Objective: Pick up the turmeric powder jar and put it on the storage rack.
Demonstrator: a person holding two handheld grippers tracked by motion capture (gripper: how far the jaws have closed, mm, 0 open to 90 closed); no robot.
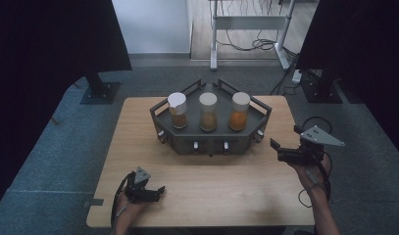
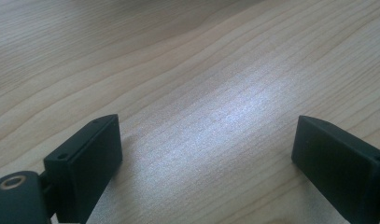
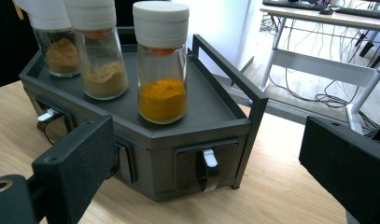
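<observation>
Standing toward the far edge of the wooden tabletop, centred: dark grey angular spice rack with raised rail and small drawers with metal pulls along its front faces. Carrying three glass jars with white caps in a row across its top tray. Left jar showing brown powder; middle jar showing tan powder; right jar showing bright orange-yellow powder, orange collar under the cap. Jars standing upright, apart from one another.

Right gripper hovering near the right edge of the tabletop, just beside the rack's right front corner, not touching it. Jaws pointing left toward the rack, spread wide, gripping nothing. Right hand holding it from behind, forearm coming in from the near right corner. In the right gripper view, orange jar and one drawer front lying between the jaws, farther off.

Left gripper sitting low near the near edge, toward the left corner, well apart from the rack. Jaws spread wide over bare wood, gripping nothing. Left hand wrapping the body from below.
</observation>
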